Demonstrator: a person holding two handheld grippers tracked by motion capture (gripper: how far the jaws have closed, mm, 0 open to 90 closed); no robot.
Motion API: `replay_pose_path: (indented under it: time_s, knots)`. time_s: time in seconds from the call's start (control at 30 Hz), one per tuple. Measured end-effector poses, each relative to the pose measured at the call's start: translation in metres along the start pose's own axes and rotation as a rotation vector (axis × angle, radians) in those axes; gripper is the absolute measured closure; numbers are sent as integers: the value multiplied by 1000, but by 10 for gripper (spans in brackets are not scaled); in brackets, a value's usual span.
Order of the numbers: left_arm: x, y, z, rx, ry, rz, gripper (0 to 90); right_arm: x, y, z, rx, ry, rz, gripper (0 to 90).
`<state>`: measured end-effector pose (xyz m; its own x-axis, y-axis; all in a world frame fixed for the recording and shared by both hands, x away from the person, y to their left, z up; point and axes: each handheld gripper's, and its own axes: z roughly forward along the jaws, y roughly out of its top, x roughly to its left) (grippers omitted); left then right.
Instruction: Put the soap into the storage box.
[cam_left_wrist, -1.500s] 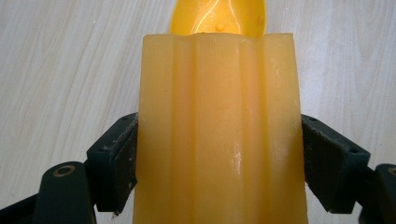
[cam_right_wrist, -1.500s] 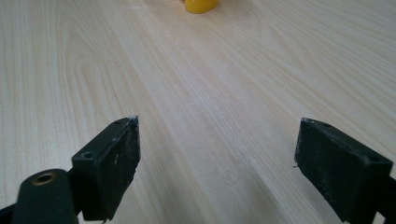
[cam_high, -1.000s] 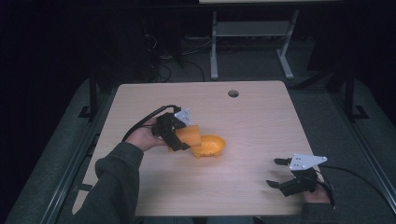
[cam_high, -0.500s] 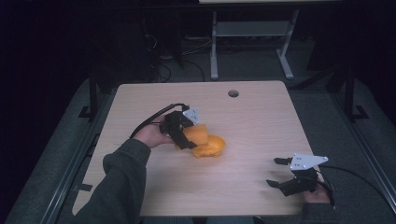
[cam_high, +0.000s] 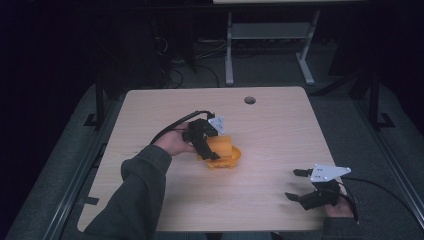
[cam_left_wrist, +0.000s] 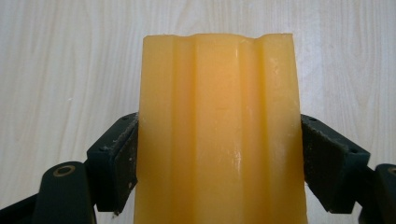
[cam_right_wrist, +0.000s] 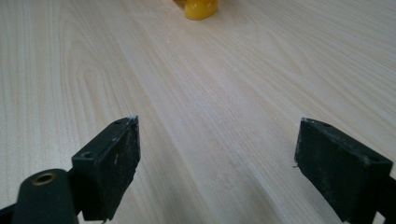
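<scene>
An orange ribbed block (cam_left_wrist: 219, 130) sits between the two jaws of my left gripper (cam_left_wrist: 219, 140), which is shut on its sides. In the high view the left gripper (cam_high: 212, 149) is left of the table's middle, tilted down over the orange block (cam_high: 222, 146). A rounded orange part (cam_high: 229, 161) lies on the wood just under the block; I cannot tell whether the two are joined. My right gripper (cam_high: 291, 183) rests near the front right edge, open, with bare wood between its fingers (cam_right_wrist: 116, 158). The orange thing (cam_right_wrist: 201, 8) shows far ahead of it.
The light wooden table (cam_high: 270, 140) has a round cable hole (cam_high: 249, 100) near its far edge. A grey metal frame (cam_high: 270, 35) stands on the dark floor behind the table. Black cables trail from both grippers.
My left gripper has shifted slightly to the right and tipped further down, with the orange block still in it. The right gripper has stayed put.
</scene>
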<state>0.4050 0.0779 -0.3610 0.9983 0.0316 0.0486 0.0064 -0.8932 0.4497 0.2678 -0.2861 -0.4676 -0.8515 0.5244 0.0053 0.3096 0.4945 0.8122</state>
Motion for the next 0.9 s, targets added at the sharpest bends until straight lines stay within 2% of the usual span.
replay_pose_path:
  time_s: [0.03,0.27,0.33,0.5,0.57,0.9]
  knots:
    - [1,1,2,4,-13,3,212,0,0,0,1,2,1,135]
    - [5,4,10,0,-38,9,212,-1,-1,-1,-8,1,1,135]
    - [5,4,12,2,-28,15,212,-1,-1,1,-4,4,1,135]
    - [9,4,16,6,-53,20,211,0,0,0,-12,4,3,135]
    - [9,3,17,13,-46,24,211,0,0,-1,-17,4,6,135]
    - [11,3,24,17,-63,48,211,-1,0,0,-10,6,0,135]
